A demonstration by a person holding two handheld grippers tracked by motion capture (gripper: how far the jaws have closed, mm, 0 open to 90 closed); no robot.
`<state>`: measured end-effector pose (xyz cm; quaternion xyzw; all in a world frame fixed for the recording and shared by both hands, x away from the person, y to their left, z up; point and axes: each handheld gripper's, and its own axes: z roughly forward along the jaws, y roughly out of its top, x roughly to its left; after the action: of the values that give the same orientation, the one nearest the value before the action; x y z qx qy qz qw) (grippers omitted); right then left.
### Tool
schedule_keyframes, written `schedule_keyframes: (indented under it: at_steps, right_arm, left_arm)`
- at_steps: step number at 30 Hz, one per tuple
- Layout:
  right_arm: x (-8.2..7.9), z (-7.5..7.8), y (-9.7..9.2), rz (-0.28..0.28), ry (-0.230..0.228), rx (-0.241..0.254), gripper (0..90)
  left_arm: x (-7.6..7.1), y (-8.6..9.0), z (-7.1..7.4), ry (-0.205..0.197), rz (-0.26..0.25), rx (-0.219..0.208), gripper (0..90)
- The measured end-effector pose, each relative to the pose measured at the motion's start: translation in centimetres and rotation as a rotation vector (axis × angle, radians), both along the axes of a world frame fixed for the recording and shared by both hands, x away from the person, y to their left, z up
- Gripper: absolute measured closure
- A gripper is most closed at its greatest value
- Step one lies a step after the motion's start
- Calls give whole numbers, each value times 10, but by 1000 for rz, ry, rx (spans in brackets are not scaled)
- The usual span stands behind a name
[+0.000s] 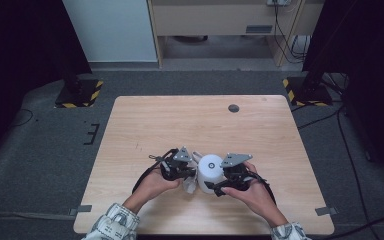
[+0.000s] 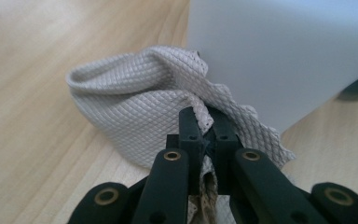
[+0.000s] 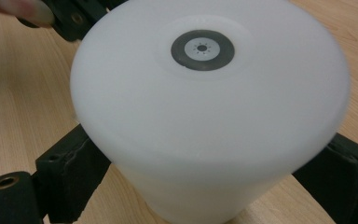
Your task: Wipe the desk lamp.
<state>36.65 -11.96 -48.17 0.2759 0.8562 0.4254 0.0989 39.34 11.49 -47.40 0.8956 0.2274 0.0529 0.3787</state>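
Cloth pinched in left hand-held gripper, touching cylinder just right, clamped upright by right hand-held gripper.

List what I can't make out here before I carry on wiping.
- Cloth: far edge behind the white cylinder, near end under the left gripper in the left gripper view.
- Cylinder base: cut off at the bottom of the right gripper view; blurred.
- Right gripper fingers: contact with the cylinder hidden behind its body.
- High view: cloth too small, half under the left hand.
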Motion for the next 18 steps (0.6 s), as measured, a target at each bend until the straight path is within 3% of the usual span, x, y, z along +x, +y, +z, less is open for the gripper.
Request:
schedule_keyframes:
  at_steps: [6, 13, 18]
  right_arm:
    - [0, 0, 1, -1, -1, -4, 91]
    - [-1, 1, -3, 8, 5, 6, 87]
    - [-9, 13, -12, 0, -12, 58, 45]
  left_arm:
    - [-16, 10, 20, -40, 19, -80, 864]
    - [-19, 13, 14, -39, 32, -63, 863]
    - [-24, 17, 16, -47, 37, -72, 862]
